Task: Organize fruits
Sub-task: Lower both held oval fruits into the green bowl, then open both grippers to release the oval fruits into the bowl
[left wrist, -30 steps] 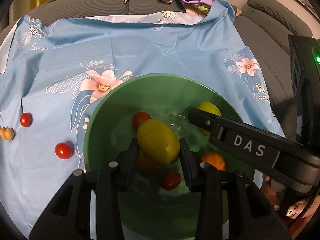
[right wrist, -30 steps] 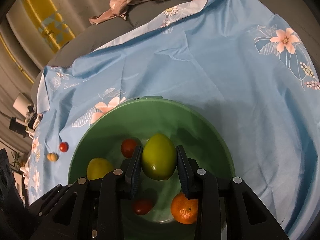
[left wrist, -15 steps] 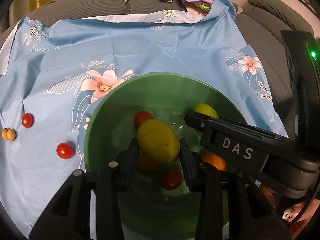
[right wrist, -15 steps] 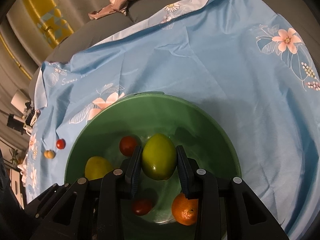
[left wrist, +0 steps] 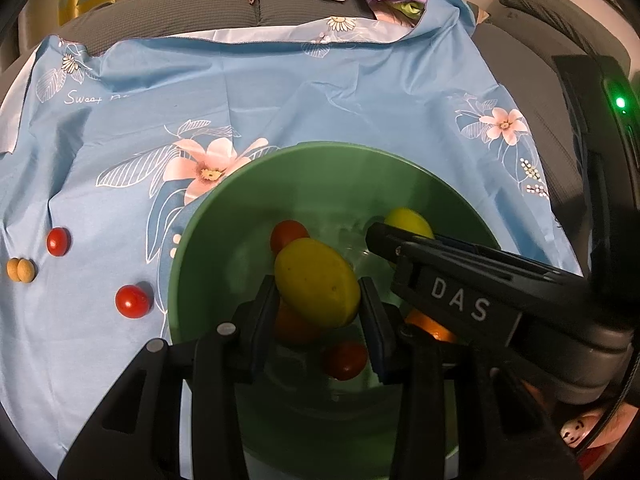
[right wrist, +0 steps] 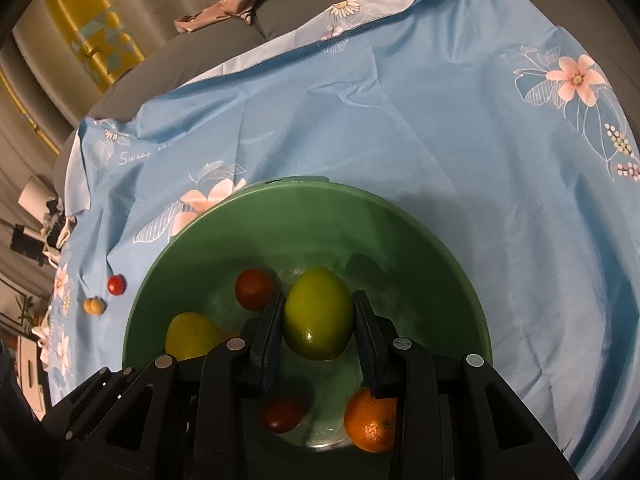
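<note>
Both grippers hang over the green bowl (left wrist: 256, 184): left gripper (left wrist: 318, 300) clamped on a yellow lemon (left wrist: 316, 282), right gripper (right wrist: 318, 322) on a greenish lemon (right wrist: 318, 314), likely poised for dropping among the tomatoes and orange (right wrist: 370, 420) inside. Two tomatoes (left wrist: 132, 301) lie outside on the blue cloth (left wrist: 280, 92).

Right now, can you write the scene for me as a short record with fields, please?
left tool: shut on yellow fruit, above the bowl
right tool: shut on green fruit, above the bowl
green bowl: holds an orange and red tomatoes
blue cloth: two red tomatoes and a small tan fruit lie outside the bowl
</note>
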Motion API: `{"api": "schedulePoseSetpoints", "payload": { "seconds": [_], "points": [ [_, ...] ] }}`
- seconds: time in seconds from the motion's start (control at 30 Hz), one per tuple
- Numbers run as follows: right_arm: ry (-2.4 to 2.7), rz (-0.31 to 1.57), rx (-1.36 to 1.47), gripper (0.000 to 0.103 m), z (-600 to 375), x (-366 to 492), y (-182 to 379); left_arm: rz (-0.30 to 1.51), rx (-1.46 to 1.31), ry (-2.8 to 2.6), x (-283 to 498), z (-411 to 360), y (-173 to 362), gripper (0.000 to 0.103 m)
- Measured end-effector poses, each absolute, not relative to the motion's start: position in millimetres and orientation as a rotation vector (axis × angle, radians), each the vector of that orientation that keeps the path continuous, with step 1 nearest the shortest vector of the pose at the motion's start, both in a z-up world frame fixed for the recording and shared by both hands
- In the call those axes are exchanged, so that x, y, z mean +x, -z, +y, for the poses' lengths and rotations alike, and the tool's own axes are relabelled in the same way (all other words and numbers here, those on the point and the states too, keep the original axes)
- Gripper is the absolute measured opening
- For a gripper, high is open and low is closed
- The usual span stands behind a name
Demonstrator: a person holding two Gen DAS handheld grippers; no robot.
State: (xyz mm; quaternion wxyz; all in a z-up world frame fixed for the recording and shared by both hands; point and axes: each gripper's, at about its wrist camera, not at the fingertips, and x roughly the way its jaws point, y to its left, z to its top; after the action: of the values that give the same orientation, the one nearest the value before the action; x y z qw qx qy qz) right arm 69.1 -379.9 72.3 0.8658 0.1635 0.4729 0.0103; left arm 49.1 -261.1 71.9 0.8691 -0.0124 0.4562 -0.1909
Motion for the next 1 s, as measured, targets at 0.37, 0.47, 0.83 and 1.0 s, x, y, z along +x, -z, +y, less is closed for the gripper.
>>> {"api": "schedulePoseSetpoints", "payload": {
  "seconds": [0.37,0.47,0.83,1.0],
  "points": [
    [-0.023,0.998,0.341,0.035,-380,71,-70,0.96,-0.011,0.374,49,-264,-71,0.04],
    [-0.022,0.998,0.34,0.035,-380,71,-70,0.96,-0.011,0.37,49,-265,-71,0.04],
    [-0.053,0.952,0.38,0.047,-383,66,-76,0.949,-0.092,0.417,42,-257,-80,0.061],
    [-0.037,0.907,0.379,0.052,-382,59,-87,0.893,-0.106,0.42,26,-239,-98,0.068]
  ]
}}
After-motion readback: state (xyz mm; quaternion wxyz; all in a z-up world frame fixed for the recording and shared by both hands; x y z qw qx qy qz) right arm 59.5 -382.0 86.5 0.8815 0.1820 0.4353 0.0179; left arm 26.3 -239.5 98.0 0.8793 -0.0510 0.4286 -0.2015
